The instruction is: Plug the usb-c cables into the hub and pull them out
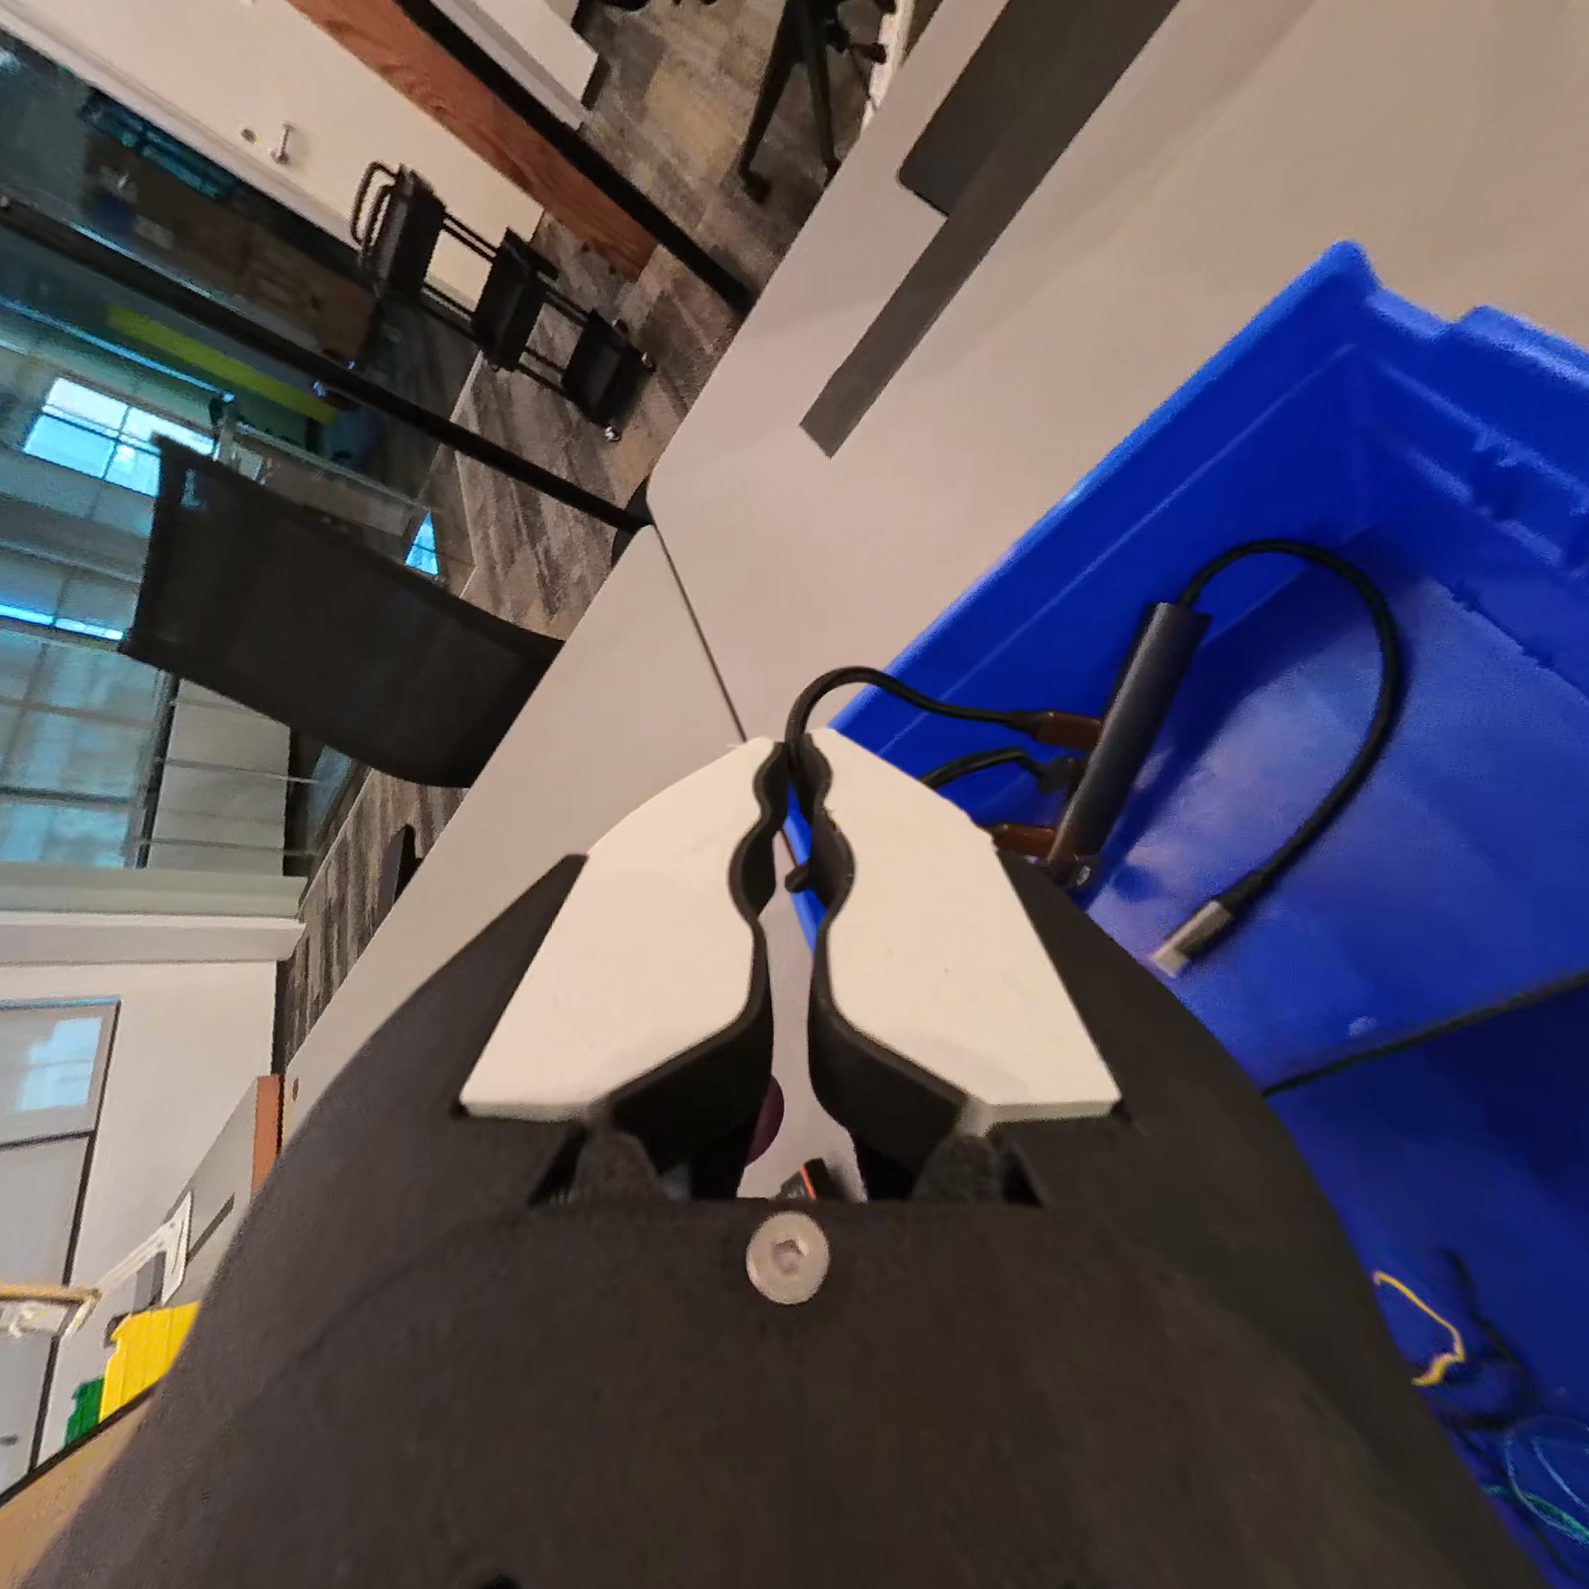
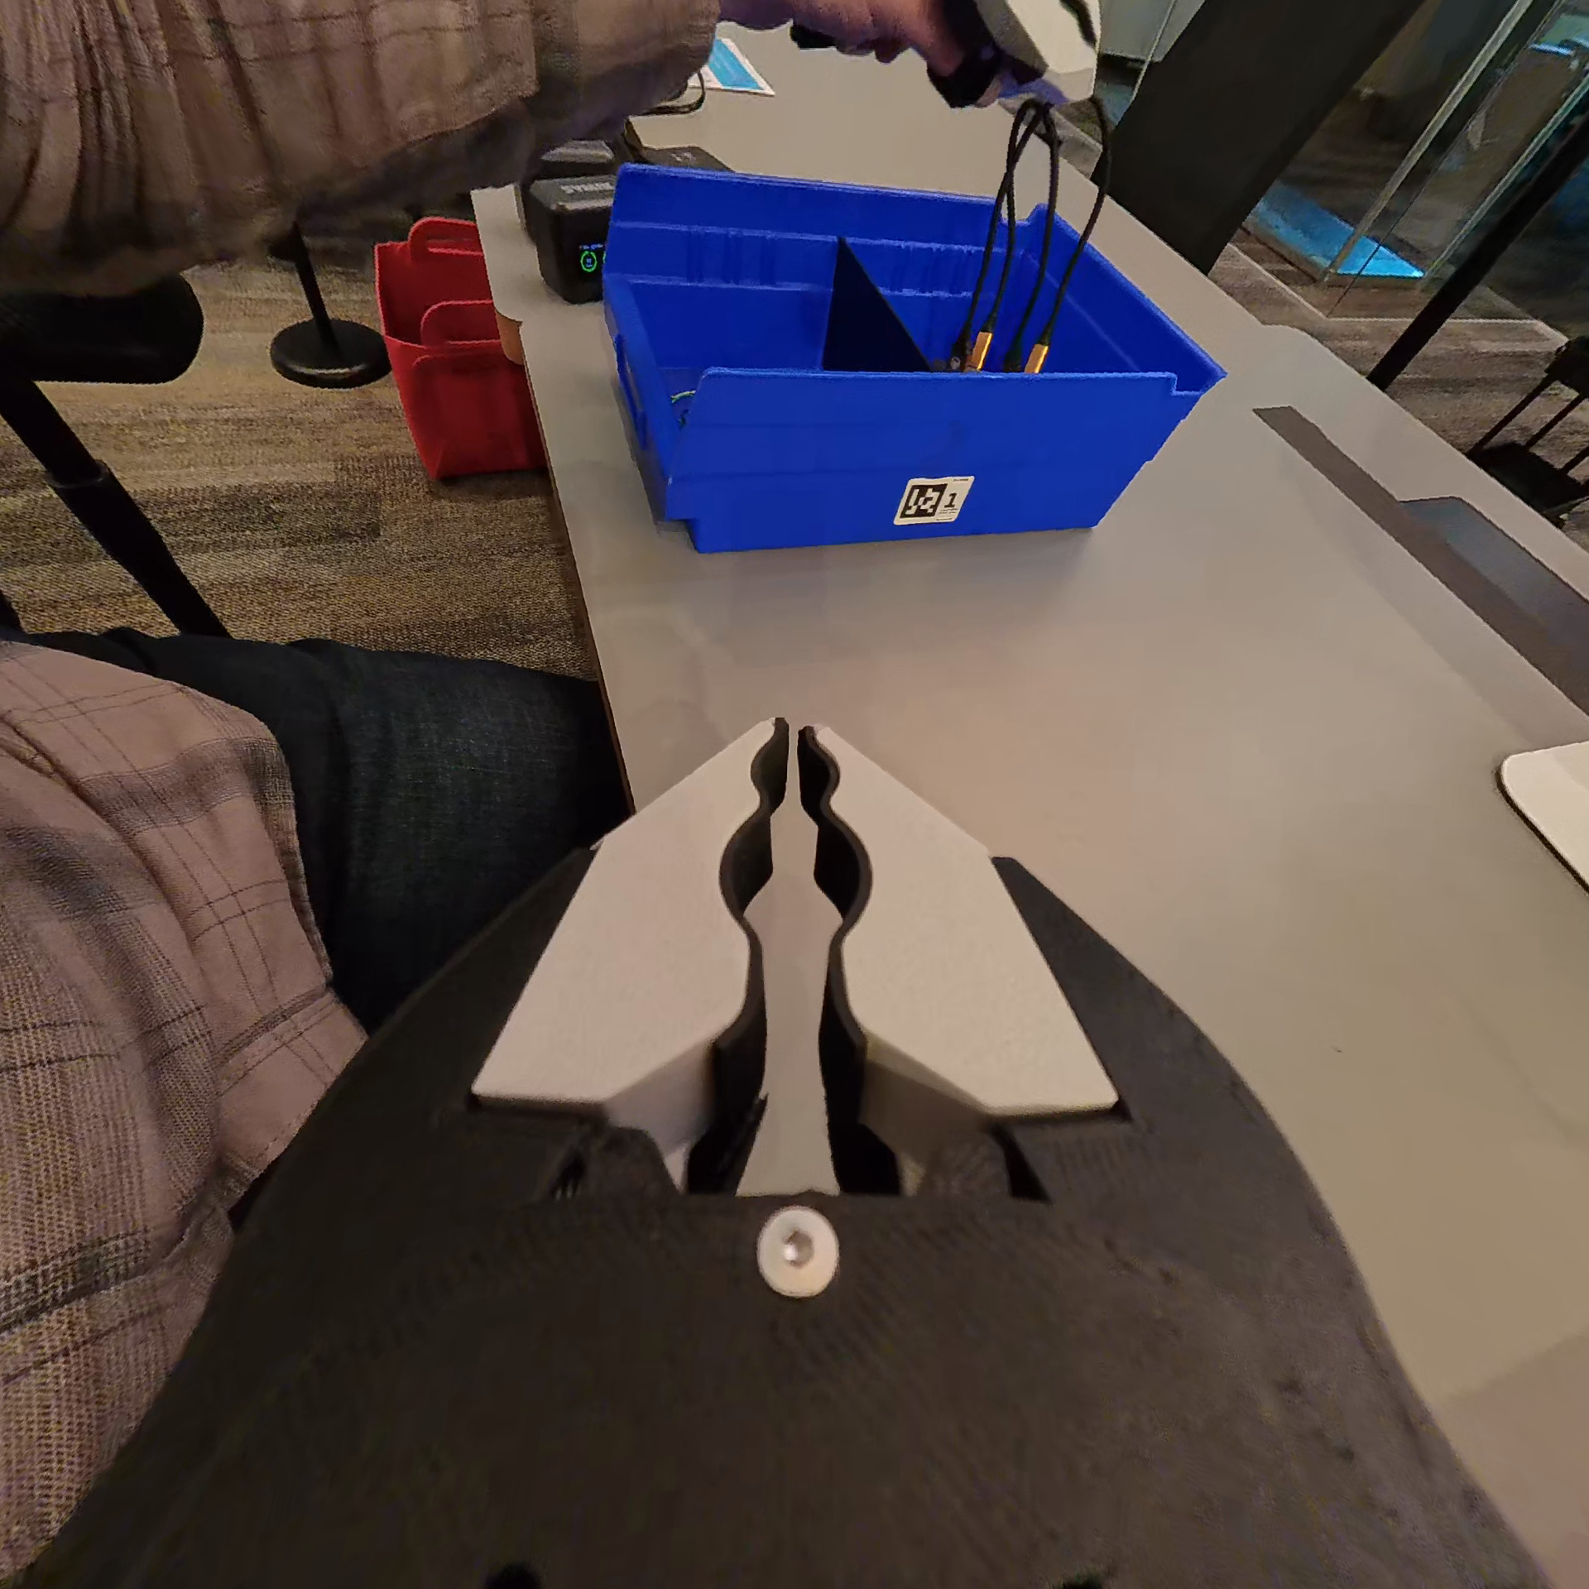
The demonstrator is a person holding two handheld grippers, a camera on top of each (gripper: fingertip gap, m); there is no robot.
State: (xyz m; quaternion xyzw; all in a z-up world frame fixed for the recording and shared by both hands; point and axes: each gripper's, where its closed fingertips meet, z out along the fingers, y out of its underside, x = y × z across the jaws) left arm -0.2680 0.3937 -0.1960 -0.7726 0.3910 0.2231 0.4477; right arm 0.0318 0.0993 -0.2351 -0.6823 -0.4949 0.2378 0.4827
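Cables (image 1: 903, 701) sit pinched in your left gripper (image 1: 795, 774), seemingly 3 plugged into the hub (image 1: 1126, 731) over the blue bin (image 1: 1290, 430), while your right gripper (image 2: 791, 731) waits nearly closed, empty.

Beside your grey worktop (image 2: 989, 688) a red bag (image 2: 447, 361) sits on the carpet; a black device (image 2: 567, 236) rests behind the bin.
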